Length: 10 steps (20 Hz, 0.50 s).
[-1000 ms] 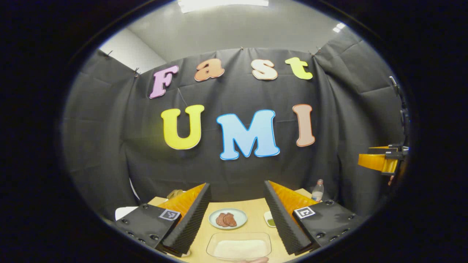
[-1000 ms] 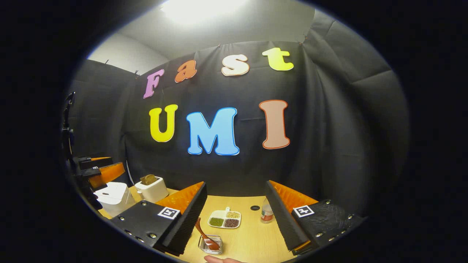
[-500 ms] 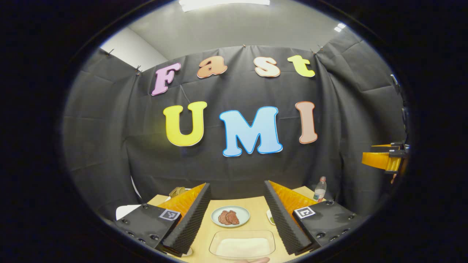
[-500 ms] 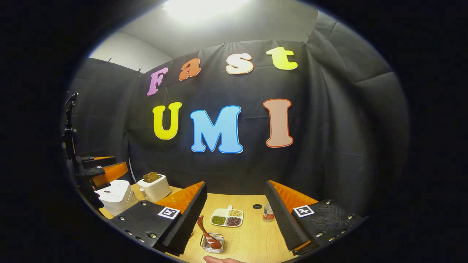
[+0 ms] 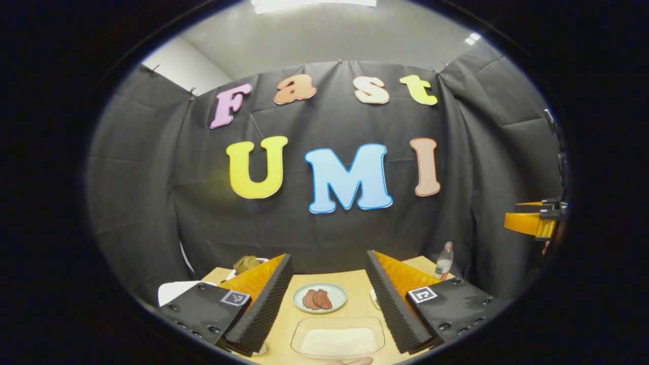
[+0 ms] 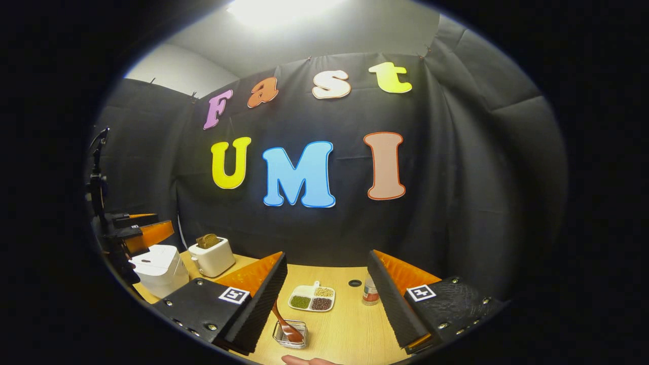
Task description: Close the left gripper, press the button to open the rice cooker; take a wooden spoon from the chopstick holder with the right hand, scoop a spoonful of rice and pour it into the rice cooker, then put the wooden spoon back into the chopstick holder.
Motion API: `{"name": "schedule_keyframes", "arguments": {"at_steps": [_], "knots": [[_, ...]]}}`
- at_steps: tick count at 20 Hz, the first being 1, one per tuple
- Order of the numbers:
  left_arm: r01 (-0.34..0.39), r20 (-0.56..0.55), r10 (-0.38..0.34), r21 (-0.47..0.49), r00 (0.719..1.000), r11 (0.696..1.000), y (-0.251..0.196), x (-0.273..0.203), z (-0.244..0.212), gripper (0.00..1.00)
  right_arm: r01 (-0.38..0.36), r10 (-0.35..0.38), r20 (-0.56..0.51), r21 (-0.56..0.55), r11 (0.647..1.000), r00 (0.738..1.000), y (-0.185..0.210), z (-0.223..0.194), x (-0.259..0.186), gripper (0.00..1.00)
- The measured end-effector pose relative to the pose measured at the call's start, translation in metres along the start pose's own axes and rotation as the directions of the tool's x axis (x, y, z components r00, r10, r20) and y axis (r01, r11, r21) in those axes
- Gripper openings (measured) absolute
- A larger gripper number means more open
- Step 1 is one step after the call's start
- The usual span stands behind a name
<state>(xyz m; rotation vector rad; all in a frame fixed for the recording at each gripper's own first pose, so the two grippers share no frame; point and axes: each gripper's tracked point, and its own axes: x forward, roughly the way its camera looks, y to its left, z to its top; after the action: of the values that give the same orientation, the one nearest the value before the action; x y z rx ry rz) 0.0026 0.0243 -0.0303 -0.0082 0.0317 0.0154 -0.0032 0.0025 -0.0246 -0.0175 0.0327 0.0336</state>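
My left gripper (image 5: 328, 257) hovers open above the wooden table (image 5: 355, 284), over a clear dish of white rice (image 5: 338, 342). My right gripper (image 6: 327, 256) is also open, with nothing between its fingers. Below its left finger, a wooden spoon (image 6: 286, 325) leans in a small clear holder (image 6: 291, 336). The white rice cooker (image 6: 154, 268) stands lid down at the table's left end, and the left gripper (image 6: 141, 231) shows above it in the right gripper view. The right gripper (image 5: 532, 223) shows at the far right of the left gripper view.
A plate of sliced meat (image 5: 320, 297) lies beyond the rice dish. A white toaster with bread (image 6: 213, 256) stands by the rice cooker. A divided dish of beans (image 6: 311, 299), a black cap (image 6: 355, 283) and a small bottle (image 6: 370, 292) sit mid-table. A fingertip (image 6: 309, 361) shows at the bottom edge.
Both views have shifted a little, so slightly more of the table shows, and the rice cooker and toaster stand fuller in the right gripper view. Both grippers stay open.
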Motion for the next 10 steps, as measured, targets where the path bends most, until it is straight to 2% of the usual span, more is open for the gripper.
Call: {"name": "schedule_keyframes", "arguments": {"at_steps": [5,6,8,10], "knots": [[0.003,0.009,-0.003,-0.035,1.000,0.999,0.019,-0.007,-0.018,1.00,-0.027,0.027,-0.007,0.028,0.999,1.000,0.002,-0.017,-0.001,0.97],[0.009,0.011,-0.009,-0.045,1.000,0.999,0.024,-0.009,-0.023,0.91,-0.036,0.036,-0.008,0.026,0.999,0.999,0.005,-0.020,-0.001,0.97],[-0.007,0.015,0.007,-0.050,1.000,0.999,0.045,-0.013,-0.033,1.00,-0.041,0.041,-0.005,0.013,0.999,0.999,0.006,-0.025,-0.002,0.97],[-0.043,0.008,0.044,-0.042,0.999,0.998,0.070,-0.016,-0.050,0.98,-0.041,0.041,0.004,-0.001,0.999,0.999,0.009,-0.029,-0.003,0.97]]}}
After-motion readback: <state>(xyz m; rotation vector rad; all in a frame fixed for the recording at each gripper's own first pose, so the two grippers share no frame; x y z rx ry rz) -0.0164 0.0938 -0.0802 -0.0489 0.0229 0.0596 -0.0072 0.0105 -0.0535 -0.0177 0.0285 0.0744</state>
